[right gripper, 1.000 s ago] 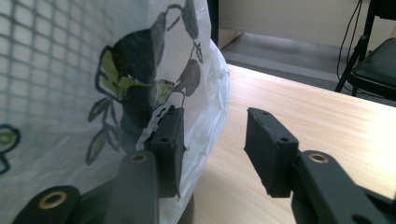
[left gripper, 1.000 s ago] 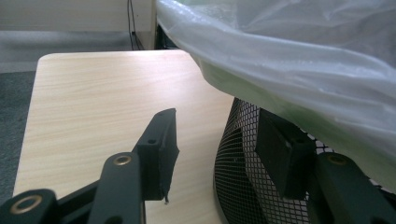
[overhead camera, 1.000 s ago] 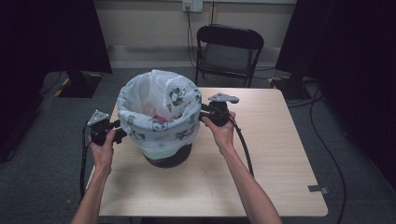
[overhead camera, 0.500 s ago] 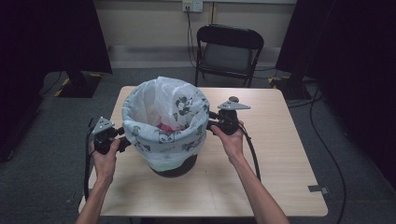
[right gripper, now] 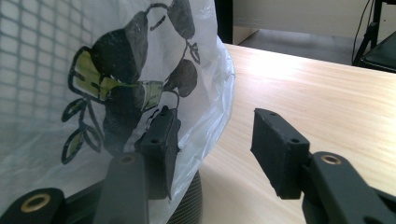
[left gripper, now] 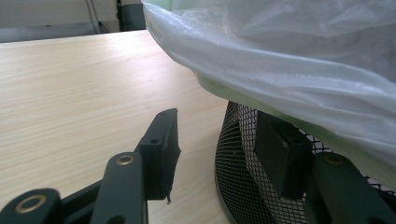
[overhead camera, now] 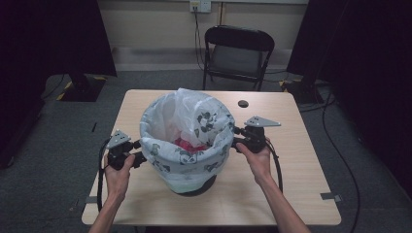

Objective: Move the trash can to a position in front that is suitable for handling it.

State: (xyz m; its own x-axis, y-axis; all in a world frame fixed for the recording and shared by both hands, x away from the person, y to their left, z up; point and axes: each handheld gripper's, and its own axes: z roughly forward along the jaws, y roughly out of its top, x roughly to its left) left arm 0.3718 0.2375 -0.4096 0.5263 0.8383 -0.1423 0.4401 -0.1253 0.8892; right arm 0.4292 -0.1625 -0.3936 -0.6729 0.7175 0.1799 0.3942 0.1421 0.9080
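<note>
Jaws gape either side of the bag-lined bin (overhead camera: 187, 145).

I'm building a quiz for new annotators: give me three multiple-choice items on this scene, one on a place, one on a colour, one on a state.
1. Where does the folding chair stand?
A. Beyond the table's far edge
B. At the table's left side
C. On the table

2. What colour shows inside the bin liner?
A. Blue
B. Red
C. Yellow

3. How do the jaws of the left gripper stand?
A. Shut on the liner
B. Shut on nothing
C. Open, beside the mesh wastebasket

Answers:
1. A, since the high view shows the chair on the floor past the table.
2. B, since a red patch lies within the liner.
3. C, since the left gripper view shows a clear gap between its jaws, with nothing between them.
</note>
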